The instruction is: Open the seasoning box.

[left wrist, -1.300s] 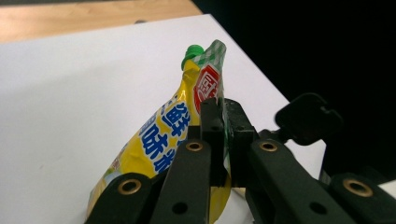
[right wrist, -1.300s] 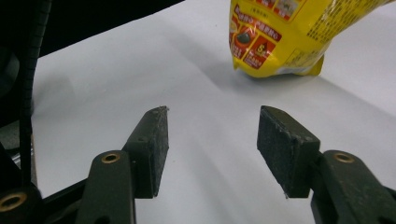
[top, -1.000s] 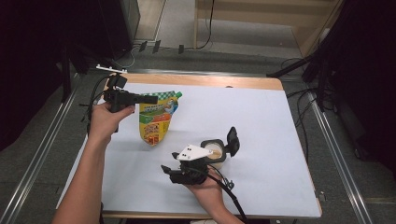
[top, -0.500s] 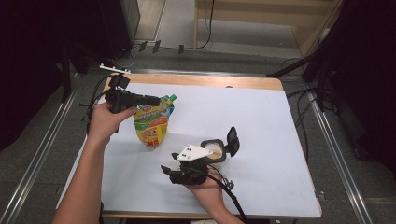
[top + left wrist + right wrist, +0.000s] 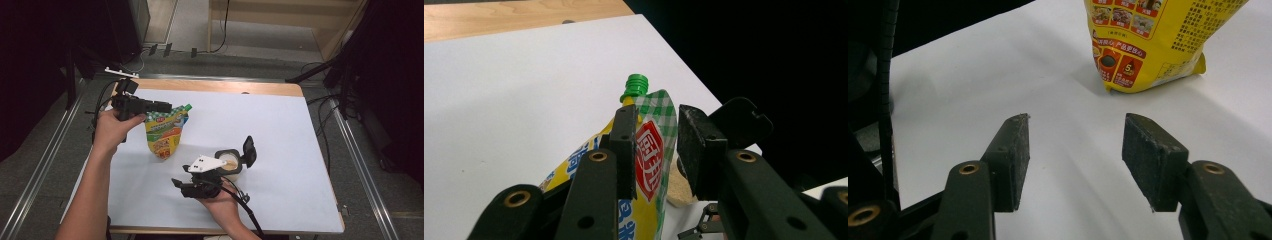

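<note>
A yellow spout pouch (image 5: 165, 134) with a green cap (image 5: 187, 106) stands on its base on the white table top (image 5: 280, 125). My left gripper (image 5: 163, 106) is at the pouch's top. In the left gripper view its jaws have just been opening: one pad (image 5: 626, 145) lies against the pouch (image 5: 649, 165) and the other stands clear of it. My right gripper (image 5: 179, 183) rests near the front edge, open with nothing between its pads (image 5: 1150, 160), and it looks at the pouch's base (image 5: 1148, 45).
A small round pot (image 5: 230, 163) with beige contents and a raised black flip lid (image 5: 248, 150) sits just right of my right gripper. The table's wooden back edge (image 5: 210, 86) borders the white sheet. Cables trail from both grippers.
The left gripper's jaws have parted around the pouch top, and the pouch has settled slightly lower and more upright on the table. The right hand has not moved.
</note>
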{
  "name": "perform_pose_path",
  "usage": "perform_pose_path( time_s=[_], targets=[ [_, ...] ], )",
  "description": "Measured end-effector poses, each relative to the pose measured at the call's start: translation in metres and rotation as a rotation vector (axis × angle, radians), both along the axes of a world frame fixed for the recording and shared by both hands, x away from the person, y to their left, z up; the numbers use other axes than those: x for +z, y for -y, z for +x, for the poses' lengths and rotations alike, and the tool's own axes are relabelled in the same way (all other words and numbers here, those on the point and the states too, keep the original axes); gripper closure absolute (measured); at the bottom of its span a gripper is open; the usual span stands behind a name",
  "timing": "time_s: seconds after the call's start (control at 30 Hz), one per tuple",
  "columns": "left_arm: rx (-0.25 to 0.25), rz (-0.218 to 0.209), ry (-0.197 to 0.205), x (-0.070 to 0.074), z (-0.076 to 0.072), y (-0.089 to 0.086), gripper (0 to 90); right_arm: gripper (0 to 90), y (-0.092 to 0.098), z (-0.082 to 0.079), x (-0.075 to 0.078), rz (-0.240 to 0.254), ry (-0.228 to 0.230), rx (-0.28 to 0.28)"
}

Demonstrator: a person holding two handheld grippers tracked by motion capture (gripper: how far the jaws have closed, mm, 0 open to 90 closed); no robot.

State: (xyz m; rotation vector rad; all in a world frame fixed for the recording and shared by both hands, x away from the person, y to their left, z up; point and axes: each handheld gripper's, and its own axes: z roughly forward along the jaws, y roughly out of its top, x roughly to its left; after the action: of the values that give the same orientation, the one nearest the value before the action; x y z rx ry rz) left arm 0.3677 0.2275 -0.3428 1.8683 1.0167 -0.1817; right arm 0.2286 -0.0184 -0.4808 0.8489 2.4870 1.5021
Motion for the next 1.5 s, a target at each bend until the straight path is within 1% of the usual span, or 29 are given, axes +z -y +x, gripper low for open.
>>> perform_pose_path(
  time_s=[0.23, 0.33, 0.57, 0.67, 0.77, 1.0, 1.3, 1.37, 1.4, 1.5],
  targets=[
    [0.0, -0.005, -0.011, 0.001, 0.0, 0.001, 68.9, 46.3, 0.0, 0.0, 0.0, 0.002, -0.001, -0.001],
    [0.004, -0.005, -0.01, 0.002, -0.001, 0.001, 68.8, 46.3, 0.0, 0.001, 0.0, 0.004, 0.0, -0.003],
    [-0.006, -0.003, -0.003, 0.004, -0.002, 0.003, 68.2, 46.3, 0.001, 0.001, 0.0, 0.001, 0.0, -0.003],
    [-0.004, -0.001, -0.005, 0.004, -0.002, 0.003, 68.0, 46.3, 0.001, 0.001, 0.001, 0.002, 0.001, -0.001],
    [0.002, -0.008, -0.003, 0.005, -0.003, 0.002, 67.9, 46.3, 0.001, 0.0, 0.001, 0.002, 0.001, -0.002],
    [0.01, 0.002, -0.001, 0.007, -0.004, 0.001, 67.2, 46.4, 0.0, 0.0, 0.001, 0.0, 0.003, 0.001],
    [0.028, -0.01, 0.0, 0.008, -0.003, -0.008, 66.6, 46.8, 0.001, 0.0, 0.002, 0.003, 0.004, 0.001],
    [0.035, -0.012, -0.001, 0.008, -0.003, -0.01, 66.5, 47.0, 0.002, 0.0, 0.003, 0.011, -0.002, -0.002],
    [0.036, -0.012, 0.002, 0.008, -0.003, -0.011, 66.5, 47.1, 0.003, 0.0, 0.004, 0.014, -0.008, -0.004],
    [0.046, -0.003, -0.001, 0.006, -0.002, -0.014, 65.8, 47.1, 0.003, 0.0, 0.007, 0.016, -0.006, 0.0]
  ],
)
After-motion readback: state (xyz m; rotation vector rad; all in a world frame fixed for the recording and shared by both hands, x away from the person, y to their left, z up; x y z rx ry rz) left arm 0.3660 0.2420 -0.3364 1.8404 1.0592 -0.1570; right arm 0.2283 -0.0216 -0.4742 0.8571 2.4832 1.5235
